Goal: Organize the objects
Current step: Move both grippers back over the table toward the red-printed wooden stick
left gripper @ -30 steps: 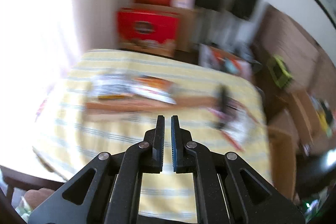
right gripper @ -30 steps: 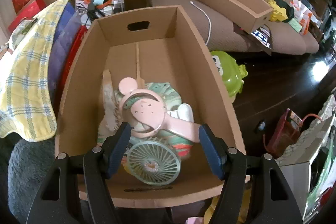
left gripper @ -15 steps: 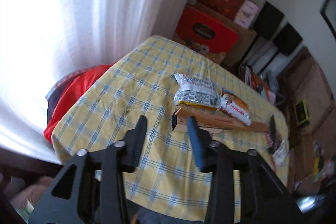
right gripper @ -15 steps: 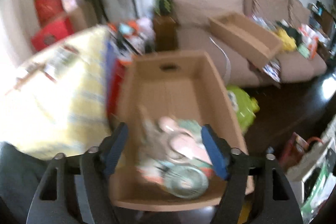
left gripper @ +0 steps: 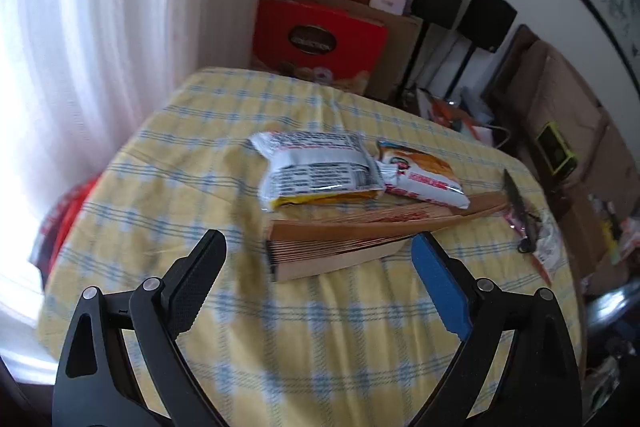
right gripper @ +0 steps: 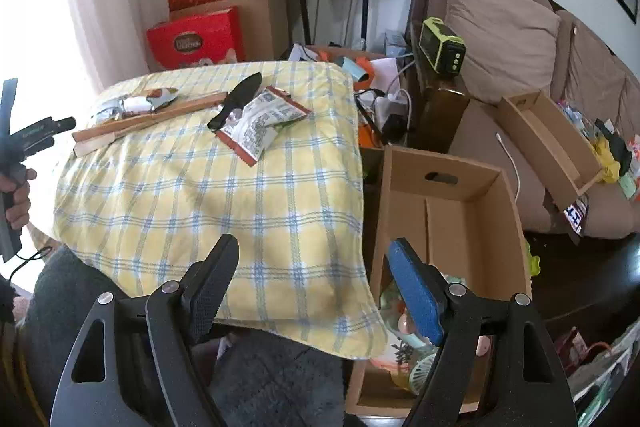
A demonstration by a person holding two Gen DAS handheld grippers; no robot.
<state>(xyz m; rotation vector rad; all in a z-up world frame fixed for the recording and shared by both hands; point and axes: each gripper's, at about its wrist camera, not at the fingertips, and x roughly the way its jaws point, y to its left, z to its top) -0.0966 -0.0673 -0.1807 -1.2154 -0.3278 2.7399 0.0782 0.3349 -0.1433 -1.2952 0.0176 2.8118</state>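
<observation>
Yellow-and-blue checked cloth surface (left gripper: 168,163) is carrying a long tan folded paper fan (left gripper: 360,231) lying crosswise just ahead of the nearer left gripper (left gripper: 318,263), whose fingers are spreading open around nothing.

The surface (right gripper: 208,187), under a yellow checked cloth, carries a folded fan (right gripper: 144,119), two snack packets (left gripper: 316,167) upper centre, a black knife (right gripper: 236,99) and a red-edged packet (right gripper: 260,127)

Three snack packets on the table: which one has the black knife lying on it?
The red-edged packet nearest the cardboard box; the black knife rests across it. The other two packets sit on the folded fan.
</observation>
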